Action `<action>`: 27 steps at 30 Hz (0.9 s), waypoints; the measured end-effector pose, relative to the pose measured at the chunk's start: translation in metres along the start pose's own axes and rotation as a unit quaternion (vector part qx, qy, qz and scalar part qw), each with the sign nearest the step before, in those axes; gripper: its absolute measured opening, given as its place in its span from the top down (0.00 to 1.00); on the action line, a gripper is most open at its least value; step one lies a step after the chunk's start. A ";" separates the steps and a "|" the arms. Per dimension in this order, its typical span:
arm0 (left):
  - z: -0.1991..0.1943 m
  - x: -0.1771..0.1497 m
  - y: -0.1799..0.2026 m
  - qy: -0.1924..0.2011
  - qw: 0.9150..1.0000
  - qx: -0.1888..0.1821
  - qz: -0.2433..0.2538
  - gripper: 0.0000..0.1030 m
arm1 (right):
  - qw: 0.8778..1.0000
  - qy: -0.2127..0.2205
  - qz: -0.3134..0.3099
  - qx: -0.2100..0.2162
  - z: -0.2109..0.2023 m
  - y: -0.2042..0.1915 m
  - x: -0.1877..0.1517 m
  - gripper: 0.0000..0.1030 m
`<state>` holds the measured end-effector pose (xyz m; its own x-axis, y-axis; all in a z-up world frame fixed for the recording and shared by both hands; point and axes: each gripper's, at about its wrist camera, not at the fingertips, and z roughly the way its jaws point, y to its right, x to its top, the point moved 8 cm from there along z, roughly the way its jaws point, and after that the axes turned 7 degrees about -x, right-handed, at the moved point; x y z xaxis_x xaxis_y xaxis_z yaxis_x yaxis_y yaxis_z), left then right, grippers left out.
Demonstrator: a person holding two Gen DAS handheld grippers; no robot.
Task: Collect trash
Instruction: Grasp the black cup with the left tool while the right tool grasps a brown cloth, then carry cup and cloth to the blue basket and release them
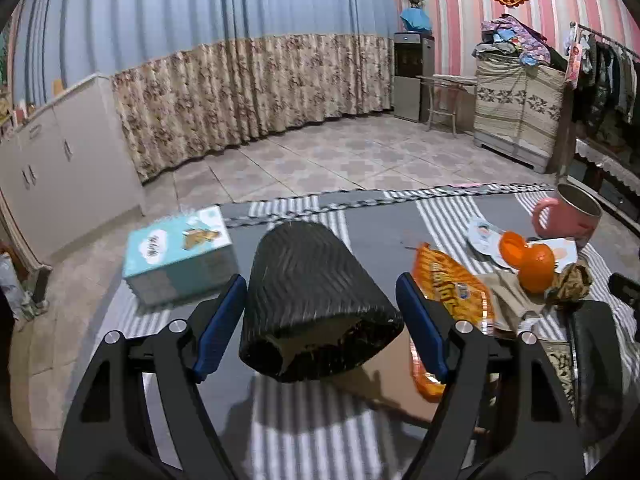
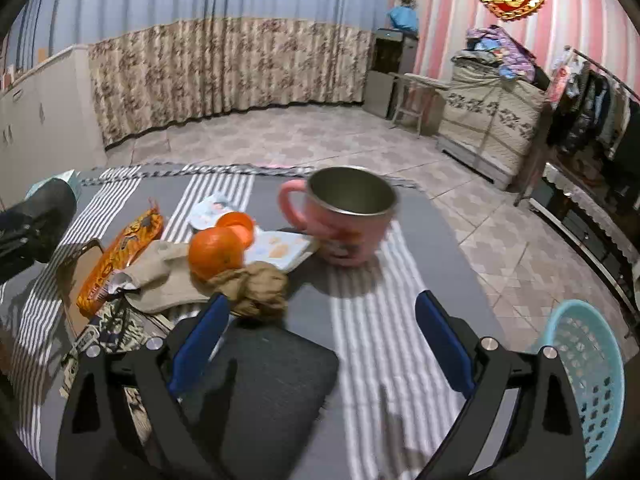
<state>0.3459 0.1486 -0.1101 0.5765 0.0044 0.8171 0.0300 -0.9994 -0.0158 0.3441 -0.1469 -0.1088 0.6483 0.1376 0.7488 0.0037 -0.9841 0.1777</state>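
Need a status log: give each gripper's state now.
Left gripper: open around the black roll, pads not touching.
Right gripper: open, holding nothing.

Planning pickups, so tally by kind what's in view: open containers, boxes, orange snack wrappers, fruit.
Open containers: 3 (black ribbed bin, pink steel-lined mug, turquoise perforated plastic basket)
Boxes: 1 (light-blue cardboard tissue box)
Orange snack wrappers: 1 (crinkled orange foil wrapper)
Fruit: 1 (part-peeled orange mandarin)
Total: 6
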 end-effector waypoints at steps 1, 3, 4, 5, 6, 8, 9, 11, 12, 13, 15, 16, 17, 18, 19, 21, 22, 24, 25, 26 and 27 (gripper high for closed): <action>-0.001 0.001 -0.003 0.002 1.000 0.000 -0.004 0.27 | 1.000 -0.004 -0.002 0.000 0.004 -0.003 -0.001 0.10; -0.002 0.002 -0.007 0.001 1.000 -0.005 -0.013 0.28 | 1.000 -0.018 -0.003 0.007 0.016 -0.013 -0.001 0.10; -0.002 0.001 -0.008 0.001 1.000 -0.008 -0.017 0.28 | 1.000 -0.025 -0.004 0.008 0.022 -0.017 -0.001 0.10; -0.002 0.001 -0.009 0.001 1.000 -0.010 -0.020 0.28 | 0.999 -0.031 -0.008 0.007 0.028 -0.021 0.000 0.10; -0.001 0.001 -0.010 0.000 1.000 -0.011 -0.021 0.29 | 0.999 -0.034 -0.012 0.005 0.031 -0.024 0.000 0.11; 0.000 0.001 -0.011 0.000 1.000 -0.012 -0.024 0.29 | 0.999 -0.038 -0.023 0.009 0.036 -0.032 0.000 0.15; 0.000 0.000 -0.011 0.000 1.000 -0.014 -0.026 0.29 | 0.999 -0.040 -0.029 0.014 0.039 -0.035 -0.001 0.21; 0.000 0.000 -0.011 0.001 0.999 -0.021 -0.029 0.29 | 0.997 -0.050 -0.041 0.035 0.041 -0.041 -0.004 0.56; 0.000 0.000 -0.010 0.000 0.999 -0.022 -0.029 0.29 | 0.997 -0.055 -0.044 0.043 0.042 -0.043 -0.005 0.58; 0.001 -0.001 -0.010 0.000 0.999 -0.022 -0.027 0.29 | 0.997 -0.049 -0.042 0.044 0.039 -0.042 -0.005 0.58; 0.002 -0.002 -0.008 -0.002 0.999 -0.022 -0.025 0.29 | 0.997 -0.038 -0.036 0.052 0.032 -0.040 -0.004 0.60; 0.003 -0.003 -0.007 -0.004 0.999 -0.023 -0.025 0.29 | 0.997 -0.034 -0.031 0.057 0.027 -0.037 -0.004 0.60; 0.004 -0.004 -0.007 -0.005 0.999 -0.024 -0.025 0.30 | 0.997 -0.032 -0.028 0.060 0.024 -0.036 -0.003 0.60; 0.004 -0.004 -0.007 -0.005 0.999 -0.025 -0.026 0.30 | 0.998 -0.026 -0.020 0.062 0.017 -0.030 -0.003 0.60; 0.004 -0.004 -0.007 -0.005 0.999 -0.026 -0.027 0.30 | 0.998 -0.022 -0.017 0.065 0.014 -0.027 -0.001 0.60; 0.004 -0.004 -0.006 -0.006 0.999 -0.030 -0.029 0.30 | 0.997 -0.015 -0.008 0.075 0.003 -0.017 0.000 0.60; 0.004 -0.004 -0.005 -0.007 0.999 -0.030 -0.029 0.30 | 0.997 -0.012 -0.005 0.078 -0.002 -0.010 0.001 0.60; 0.005 -0.004 -0.004 -0.005 0.999 -0.028 -0.025 0.30 | 0.997 -0.006 -0.003 0.078 -0.008 0.001 0.002 0.60; 0.005 -0.005 -0.003 -0.005 0.999 -0.028 -0.024 0.30 | 0.997 -0.005 -0.002 0.077 -0.011 0.005 0.001 0.60; 0.005 -0.005 -0.002 -0.006 0.999 -0.028 -0.023 0.30 | 0.997 -0.003 -0.001 0.075 -0.014 0.013 0.000 0.60; 0.005 -0.006 -0.002 -0.006 0.999 -0.028 -0.022 0.30 | 0.997 -0.004 0.000 0.073 -0.015 0.017 -0.002 0.60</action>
<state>0.3467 0.1507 -0.1180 0.5860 0.0486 0.8089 0.0100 -0.9986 0.0528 0.3317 -0.1625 -0.0976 0.6538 0.1371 0.7441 0.1136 -0.9901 0.0826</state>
